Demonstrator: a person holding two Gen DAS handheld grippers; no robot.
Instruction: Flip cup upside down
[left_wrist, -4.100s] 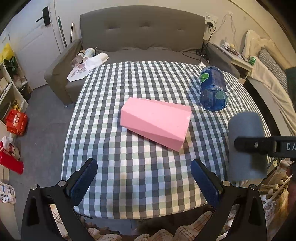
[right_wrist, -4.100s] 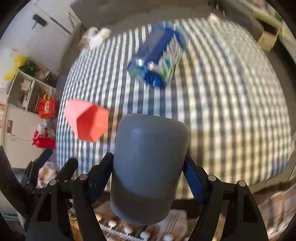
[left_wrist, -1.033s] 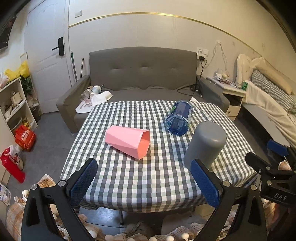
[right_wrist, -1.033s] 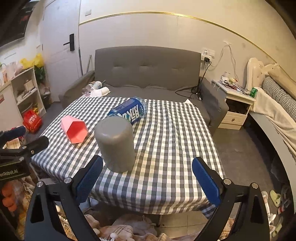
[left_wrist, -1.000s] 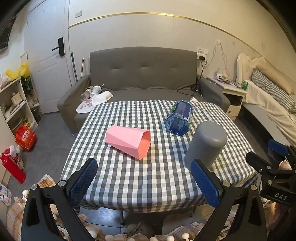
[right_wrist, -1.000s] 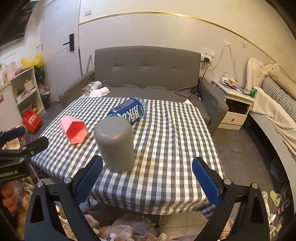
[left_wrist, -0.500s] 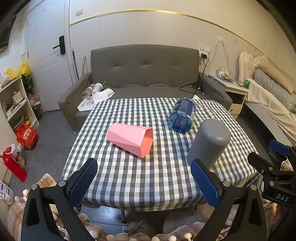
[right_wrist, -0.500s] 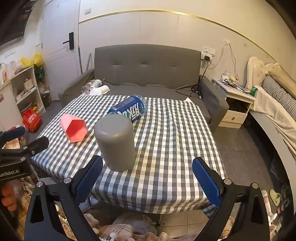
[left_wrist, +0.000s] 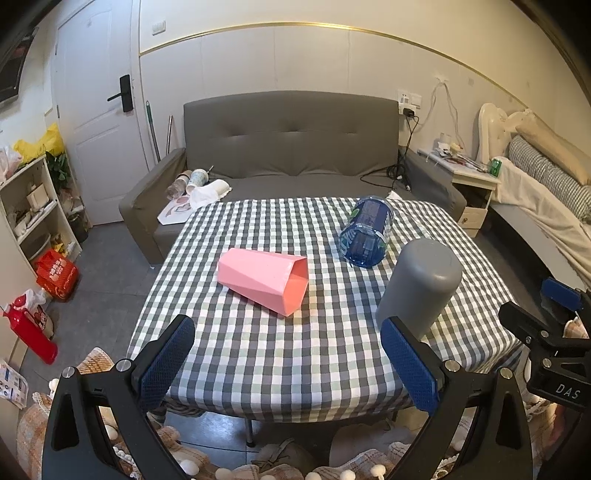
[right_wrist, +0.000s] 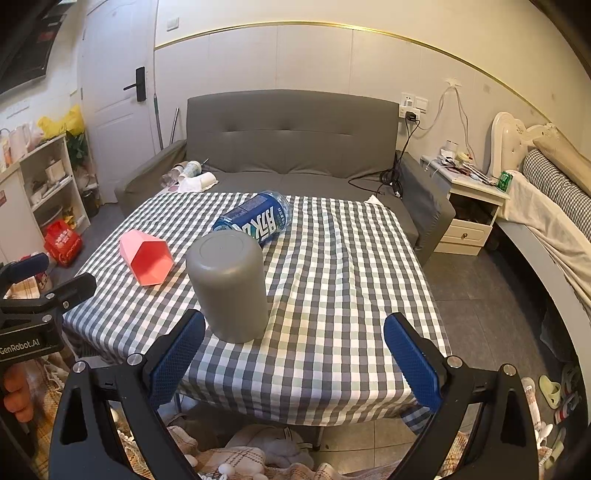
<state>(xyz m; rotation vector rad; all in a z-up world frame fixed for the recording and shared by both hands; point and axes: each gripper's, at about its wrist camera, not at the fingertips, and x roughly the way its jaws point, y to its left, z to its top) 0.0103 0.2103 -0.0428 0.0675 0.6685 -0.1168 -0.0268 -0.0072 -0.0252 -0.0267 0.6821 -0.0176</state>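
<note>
Grey cup standing mouth-down, both grippers clear of it

Nearest, low in each frame, the left gripper (left_wrist: 288, 360) and the right gripper (right_wrist: 293, 354) gape wide, holding nothing, off the near table edge; I'd judge the flip done; just beyond, lower centre-left of the right view, one grey cup (right_wrist: 229, 284) sits base-up on the checked tablecloth (right_wrist: 343, 280); farther left, one pink cup (right_wrist: 147, 256) lies on its side; behind, one blue bottle (right_wrist: 258, 220) lies flat; far back, one grey sofa (right_wrist: 291, 140).

Grey sofa (left_wrist: 291, 147) behind checked table (left_wrist: 258, 354); white door (left_wrist: 98, 147) left, nightstand (right_wrist: 469, 214) right.
</note>
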